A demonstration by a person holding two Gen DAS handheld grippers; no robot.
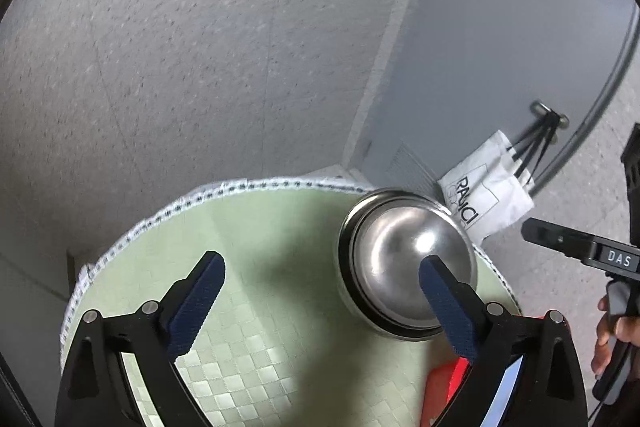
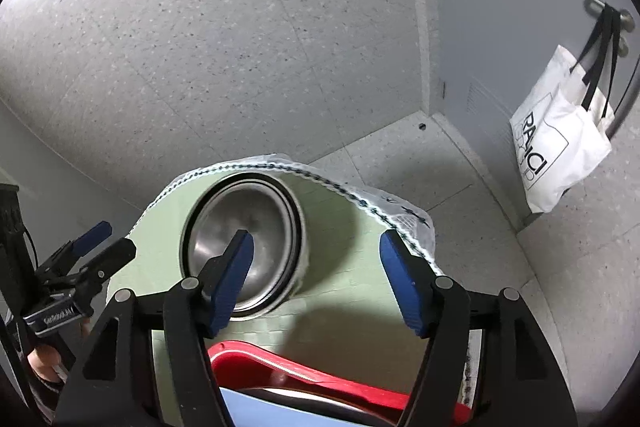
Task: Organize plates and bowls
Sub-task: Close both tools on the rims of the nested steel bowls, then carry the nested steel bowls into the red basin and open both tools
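A steel bowl (image 1: 404, 259) stands on a round table with a pale green checked cloth (image 1: 272, 267), near its far right edge; it also shows in the right wrist view (image 2: 248, 243). My left gripper (image 1: 322, 275) is open and empty above the cloth, its right finger in front of the bowl. My right gripper (image 2: 316, 255) is open and empty, its left finger in front of the bowl. A red tray (image 2: 304, 375) with a light blue plate (image 2: 256, 411) in it lies at the near edge.
The cloth's patterned hem (image 2: 360, 199) hangs over the table edge. A grey door (image 1: 500, 67) with a white tote bag (image 2: 560, 155) on its handle stands to the right. Speckled grey wall behind. The other gripper shows at each view's side (image 1: 580, 247).
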